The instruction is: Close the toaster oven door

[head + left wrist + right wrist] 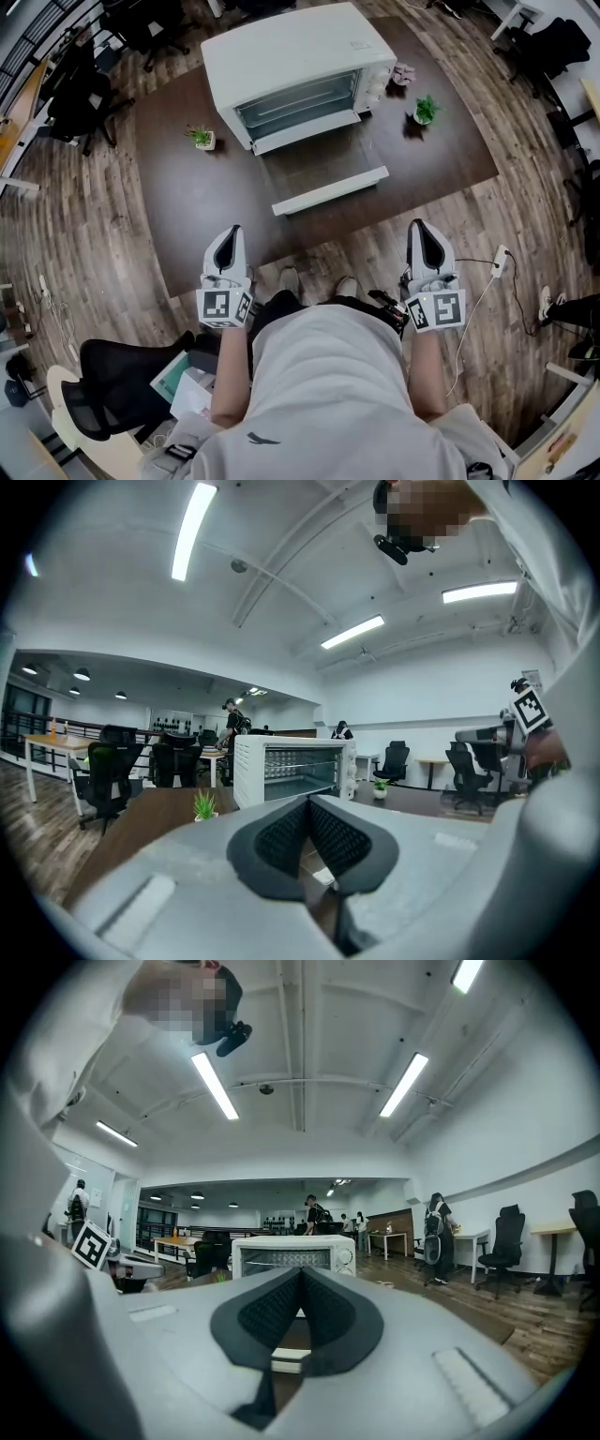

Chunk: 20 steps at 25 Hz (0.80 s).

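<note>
A white box-shaped toaster oven (298, 66) stands on the dark brown wooden table (187, 197), at 12 o'clock from the person. Its glass door with a white handle bar (330, 190) is fully open, folded down from the lower edge of the oven mouth toward 6 o'clock, so the wire rack (298, 98) inside shows. A small green potted plant (202, 137) sits on the table at 9 o'clock of the oven, and a second plant in a white pot (426, 111) at 3 o'clock of it.

In the head view the left gripper (232, 231) is at 7 o'clock of the open door, its tips over the table's near edge. The right gripper (418, 227) is at 4 o'clock of the door, over the wood-plank floor (525, 234). Both point toward 12 o'clock and are well apart from the door.

Each claw is clenched on nothing. In the left gripper view the black ribbed pads (281, 836) meet at their tips, and in the right gripper view its own dark pads (267, 1312) do the same, with the oven beyond them
</note>
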{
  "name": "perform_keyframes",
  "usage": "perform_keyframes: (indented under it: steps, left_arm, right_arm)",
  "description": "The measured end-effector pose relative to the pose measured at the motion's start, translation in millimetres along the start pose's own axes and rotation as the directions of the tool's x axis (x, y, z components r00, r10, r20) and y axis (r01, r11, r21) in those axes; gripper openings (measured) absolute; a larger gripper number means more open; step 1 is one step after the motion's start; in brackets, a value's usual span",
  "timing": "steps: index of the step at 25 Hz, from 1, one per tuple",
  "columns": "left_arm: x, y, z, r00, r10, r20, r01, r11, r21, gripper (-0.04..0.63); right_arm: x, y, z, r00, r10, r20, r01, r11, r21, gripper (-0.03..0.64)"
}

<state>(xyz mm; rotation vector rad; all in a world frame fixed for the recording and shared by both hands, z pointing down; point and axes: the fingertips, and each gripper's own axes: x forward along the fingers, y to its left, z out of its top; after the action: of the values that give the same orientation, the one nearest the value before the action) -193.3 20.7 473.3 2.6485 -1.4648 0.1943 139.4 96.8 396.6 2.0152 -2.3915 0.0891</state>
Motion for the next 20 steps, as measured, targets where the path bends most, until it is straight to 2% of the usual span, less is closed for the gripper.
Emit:
perform_keyframes:
  steps: [3,7,13,20]
  left_arm:
    - [3.0,-12.7,2.2,1.0,0.014,0.0,-0.014,1.0,-0.001,0.002]
    - [7.7,-28.4,3.1,0.999,0.049,0.001,-0.049,0.999,0.005,0.002]
    - [15.8,-45.0,-1.7,0.996,0.09,-0.013,-0.09,0.996,0.009,0.002]
    - [44.0,-23.0,8.4,0.994,0.11,-0.003,-0.11,0.994,0.004,0.002]
  right_arm:
    - [-2.1,-14.7,1.6,1.0,0.012,0.002,-0.012,1.0,0.001,0.0]
    - [1.1,-31.0,3.8,0.999,0.048,-0.005,-0.048,0.998,-0.047,0.0]
    - [11.0,-53.8,4.7,0.996,0.09,-0.003,-0.09,0.995,-0.051,0.0]
    - [50.7,-58.0,6.6,0.994,0.108,-0.01,-0.109,0.992,-0.059,0.0]
